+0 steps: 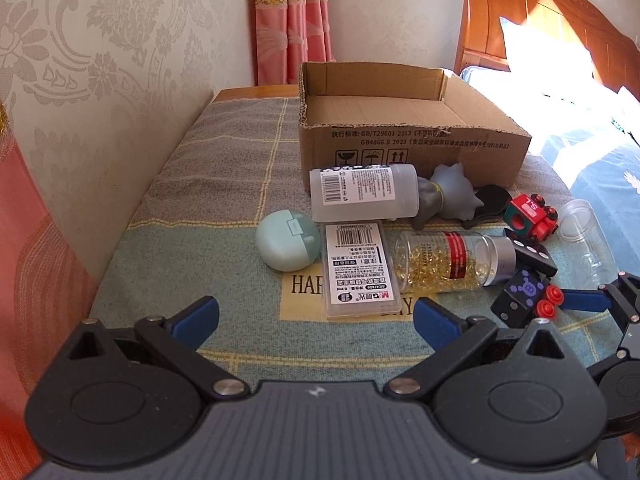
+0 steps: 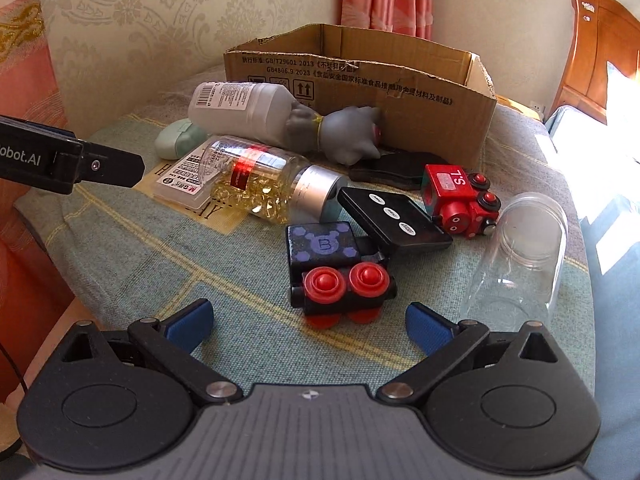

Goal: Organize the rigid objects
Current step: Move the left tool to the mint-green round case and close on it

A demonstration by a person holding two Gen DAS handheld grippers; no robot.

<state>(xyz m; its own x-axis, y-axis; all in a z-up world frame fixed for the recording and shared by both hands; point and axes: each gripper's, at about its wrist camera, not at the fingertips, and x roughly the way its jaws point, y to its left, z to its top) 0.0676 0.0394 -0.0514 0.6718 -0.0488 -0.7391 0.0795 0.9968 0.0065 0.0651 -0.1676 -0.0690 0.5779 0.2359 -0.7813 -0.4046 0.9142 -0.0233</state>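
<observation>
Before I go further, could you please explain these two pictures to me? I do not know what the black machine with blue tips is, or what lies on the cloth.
Each picture comes from a camera mounted on a hand-held two-finger gripper, looking forward along its blue-padded fingers. A person holds one in each hand.

The left gripper is open and holds nothing; before it lies a flat clear plastic case with a barcode label.

The right gripper is also open and empty; before it lies a black toy train car with red wheels.

On the checked cloth also lie a clear bottle of yellow capsules, a red toy train, an empty clear jar, and behind them an open cardboard box.
</observation>
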